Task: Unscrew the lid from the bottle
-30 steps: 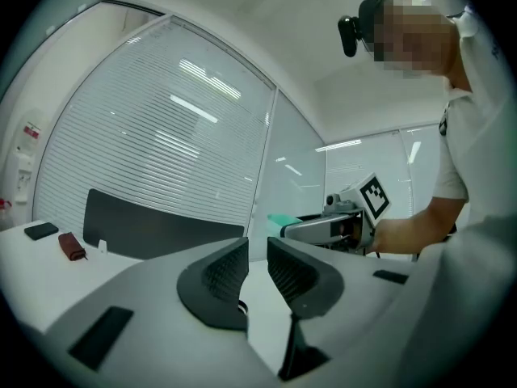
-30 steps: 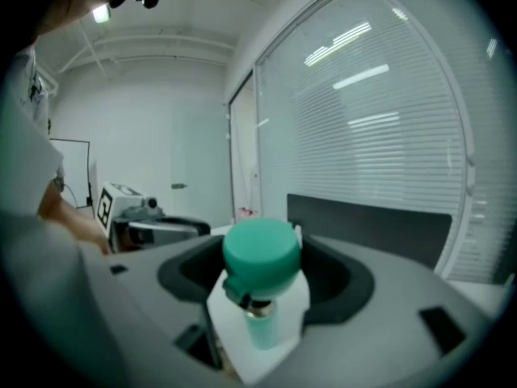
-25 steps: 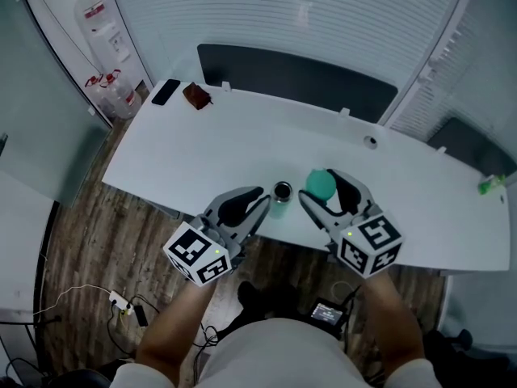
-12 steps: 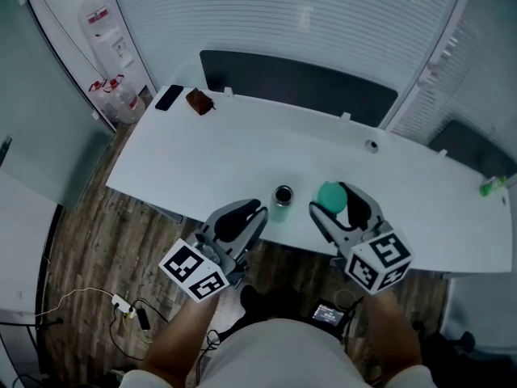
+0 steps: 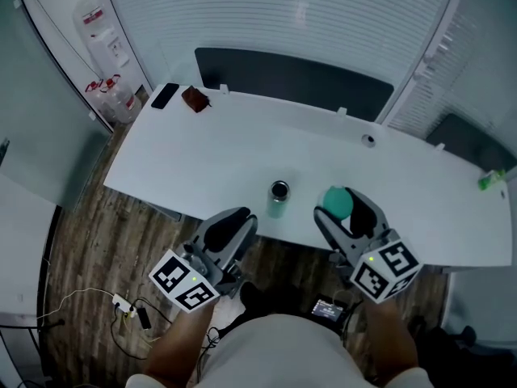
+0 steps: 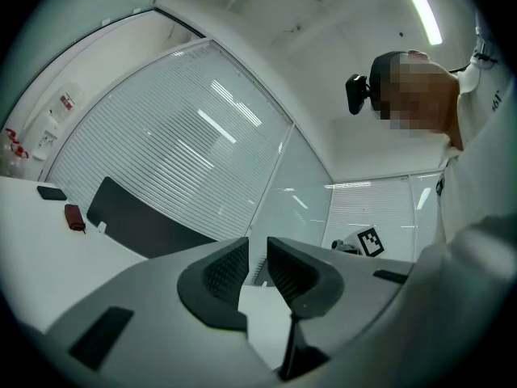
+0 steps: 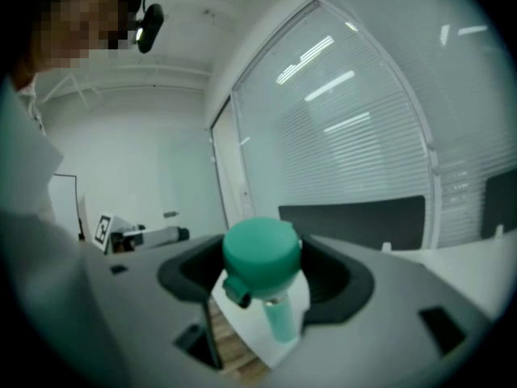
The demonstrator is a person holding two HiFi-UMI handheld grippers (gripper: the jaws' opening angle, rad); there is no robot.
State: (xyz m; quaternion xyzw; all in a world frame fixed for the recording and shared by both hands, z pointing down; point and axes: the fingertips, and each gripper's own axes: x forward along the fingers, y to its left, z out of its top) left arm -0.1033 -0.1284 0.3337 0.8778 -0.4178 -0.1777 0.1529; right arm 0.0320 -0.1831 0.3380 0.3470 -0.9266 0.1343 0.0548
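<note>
Blinds are hanging behind a long white table (image 5: 242, 148). At the left, the left gripper (image 5: 240, 221) is holding nothing, its jaws a little apart. In the middle, the small bottle (image 5: 279, 199) is standing open near the table's front edge. At the right, the right gripper (image 5: 346, 208) is pinching the green lid (image 7: 260, 250) by its sides. The lid is looking light, hard and smooth, so squeezing its sides is probably working best.

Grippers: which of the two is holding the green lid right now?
The right gripper: its jaws are closed on the green lid. The left gripper has slightly parted jaws with nothing between them.
</note>
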